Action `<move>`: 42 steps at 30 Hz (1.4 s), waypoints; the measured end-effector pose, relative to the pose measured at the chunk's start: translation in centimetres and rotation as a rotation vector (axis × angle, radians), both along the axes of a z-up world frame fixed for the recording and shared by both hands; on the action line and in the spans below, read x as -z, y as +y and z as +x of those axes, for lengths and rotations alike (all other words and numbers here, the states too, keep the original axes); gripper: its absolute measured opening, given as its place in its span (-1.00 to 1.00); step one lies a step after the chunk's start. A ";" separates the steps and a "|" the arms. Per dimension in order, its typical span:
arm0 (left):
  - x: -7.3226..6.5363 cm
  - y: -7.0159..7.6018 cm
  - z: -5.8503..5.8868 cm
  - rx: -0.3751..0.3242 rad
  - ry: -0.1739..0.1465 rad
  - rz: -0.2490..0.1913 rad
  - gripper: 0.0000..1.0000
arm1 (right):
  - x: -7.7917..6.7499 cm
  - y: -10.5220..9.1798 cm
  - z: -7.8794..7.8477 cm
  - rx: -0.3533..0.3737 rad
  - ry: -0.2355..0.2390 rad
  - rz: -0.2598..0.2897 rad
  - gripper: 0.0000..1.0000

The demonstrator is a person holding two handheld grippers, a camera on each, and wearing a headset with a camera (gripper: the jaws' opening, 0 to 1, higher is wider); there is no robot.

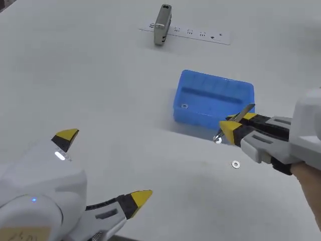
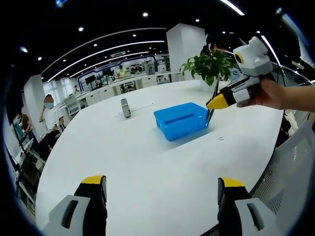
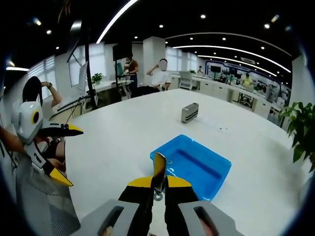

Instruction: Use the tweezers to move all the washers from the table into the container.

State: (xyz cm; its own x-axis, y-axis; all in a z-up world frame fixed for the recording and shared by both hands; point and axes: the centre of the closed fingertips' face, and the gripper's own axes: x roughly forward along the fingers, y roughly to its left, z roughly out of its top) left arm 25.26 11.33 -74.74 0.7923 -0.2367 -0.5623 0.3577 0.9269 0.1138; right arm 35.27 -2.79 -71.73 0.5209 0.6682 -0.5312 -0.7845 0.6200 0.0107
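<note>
Table (image 1: pixel 100 90): one, white, wide.

Container (image 1: pixel 200 116): one, a blue open-topped tray, right of centre.

Left claw (image 1: pixel 103 166): jaws wide apart, holding nothing. It hovers low at my near left, well apart from the work.

Right claw (image 1: pixel 229 129): jaws closed together on the tweezers (image 1: pixel 241 116), just beside the container's near wall, tips pointing down at the table.

Metal block (image 1: pixel 162 25): one, standing on a paper strip (image 1: pixel 200 34) at the far side. Not part of the job.

Tweezers: one pair, thin steel, springy by my judgement. The claw should squeeze at mid-shank so the tips close without twisting.

Washers: three counted.
- First washer (image 1: pixel 184 106) lies inside the container, by its left wall.
- Second washer (image 1: pixel 218 140) is at the tweezer tips, on or just above the table beside the container. I cannot tell whether it is pinched.
- Third washer (image 1: pixel 235 164) lies flat on the table nearby, towards me.

I judge them light, stiff, flat and slippery, so likely to skate away or flip out of the tips. Best hold is across the rim, one tip through the hole and one outside.
</note>
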 end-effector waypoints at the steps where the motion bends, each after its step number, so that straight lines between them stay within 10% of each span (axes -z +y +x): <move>1: 0.0 0.0 0.0 0.000 0.001 0.001 0.91 | -0.2 0.1 0.2 -0.001 -0.008 0.001 -0.93; 20: 0.4 -0.2 -0.1 0.009 0.018 0.000 0.93 | -1.8 0.6 4.6 0.030 -0.100 0.020 -0.92; 42: 0.8 0.0 -0.1 0.005 0.033 0.012 0.92 | 3.5 1.1 7.3 0.065 -0.044 -0.026 -0.92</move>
State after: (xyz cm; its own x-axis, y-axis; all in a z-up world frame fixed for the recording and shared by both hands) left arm 25.12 11.37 -75.50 0.7723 -0.2335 -0.5908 0.3660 0.9237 0.1133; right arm 42.54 -1.64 -75.27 0.5861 0.6187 -0.5232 -0.7419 0.6693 -0.0396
